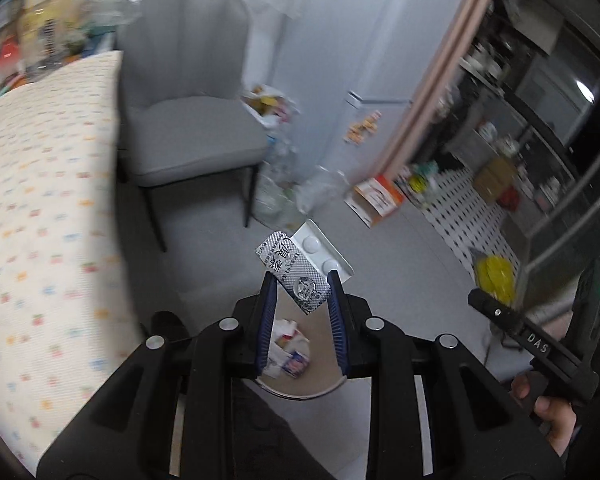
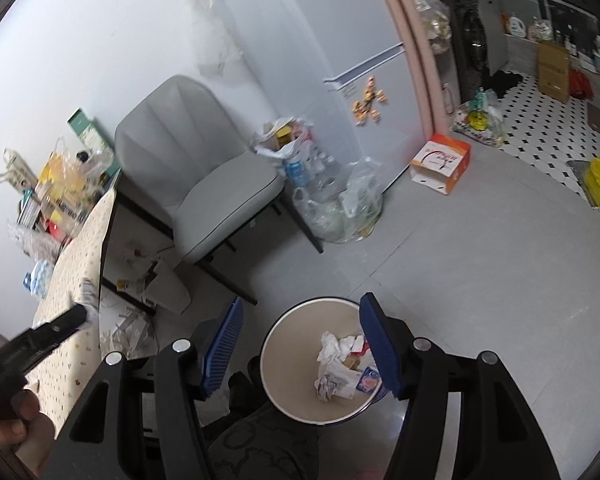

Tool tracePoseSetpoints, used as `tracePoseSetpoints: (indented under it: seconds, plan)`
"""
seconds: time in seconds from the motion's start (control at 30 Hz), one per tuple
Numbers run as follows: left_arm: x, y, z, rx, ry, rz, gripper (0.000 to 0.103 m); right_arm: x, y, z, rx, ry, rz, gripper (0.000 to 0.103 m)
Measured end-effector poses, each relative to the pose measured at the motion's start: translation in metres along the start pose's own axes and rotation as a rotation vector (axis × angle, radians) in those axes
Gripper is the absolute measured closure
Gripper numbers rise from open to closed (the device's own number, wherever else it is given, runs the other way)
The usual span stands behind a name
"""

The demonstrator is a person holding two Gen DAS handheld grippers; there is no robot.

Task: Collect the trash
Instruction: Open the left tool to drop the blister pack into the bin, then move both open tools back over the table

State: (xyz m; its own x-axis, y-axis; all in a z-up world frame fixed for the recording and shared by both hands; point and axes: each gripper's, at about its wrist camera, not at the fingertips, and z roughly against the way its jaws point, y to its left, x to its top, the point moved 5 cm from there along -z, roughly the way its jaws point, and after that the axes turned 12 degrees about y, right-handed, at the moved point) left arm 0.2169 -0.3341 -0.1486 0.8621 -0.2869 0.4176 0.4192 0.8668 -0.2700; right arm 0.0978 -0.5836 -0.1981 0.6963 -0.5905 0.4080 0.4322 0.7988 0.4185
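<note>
The left gripper [image 1: 302,278], angled downward, is pinching a silver foil blister pack [image 1: 292,272] above the round white trash bin [image 2: 278,376]; the right gripper [image 2: 300,344] is hanging wide, empty.

A silver foil blister pack [image 1: 296,272], printed with dark characters, hangs tilted above the round bin [image 2: 276,364], a white pill tray [image 1: 322,250] just behind it. Inside the bin lies crumpled white paper [image 2: 334,354] (some coloured wrappers too).

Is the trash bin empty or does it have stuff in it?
It has stuff in it. The right wrist view shows the round trash bin on the floor with crumpled paper and wrappers lying at its bottom, far from full.
</note>
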Motion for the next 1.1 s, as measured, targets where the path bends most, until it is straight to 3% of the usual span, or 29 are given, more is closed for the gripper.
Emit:
tracePoseSetpoints:
  seconds: [0.07,0.1,0.13,0.17,0.2,0.3,0.47,0.8,1.1]
  plan:
    - [0.004,-0.013,-0.01,-0.02,0.029,-0.013,0.077,0.001,-0.01,0.008,-0.009,-0.012,-0.013,0.043]
    - [0.006,-0.021,-0.016,-0.046,0.048,-0.022,0.07,0.001,-0.017,0.013,-0.016,-0.02,-0.023,0.043]
    - [0.008,-0.027,-0.02,-0.086,0.059,-0.029,0.06,0.002,-0.021,0.016,-0.019,-0.025,-0.03,0.043]
    - [0.008,-0.032,-0.021,-0.124,0.062,-0.037,0.03,0.001,-0.024,0.019,-0.022,-0.029,-0.036,0.042]
    - [0.009,-0.036,-0.018,-0.152,0.042,-0.045,0.018,0.001,-0.027,0.02,-0.025,-0.032,-0.043,0.042]
    - [0.011,-0.035,-0.006,-0.138,-0.022,-0.065,0.006,-0.002,-0.029,0.019,-0.021,-0.022,-0.048,0.041]
    - [0.006,-0.008,0.009,-0.089,-0.04,-0.007,0.006,-0.005,-0.012,0.006,0.004,0.004,-0.022,0.041]
    - [-0.011,0.101,0.089,0.034,-0.181,0.197,0.006,-0.014,0.056,-0.003,0.065,0.031,0.093,0.039]
    - [-0.044,0.188,0.134,0.108,-0.248,0.36,0.006,-0.024,0.14,-0.004,0.149,0.031,0.215,0.019]
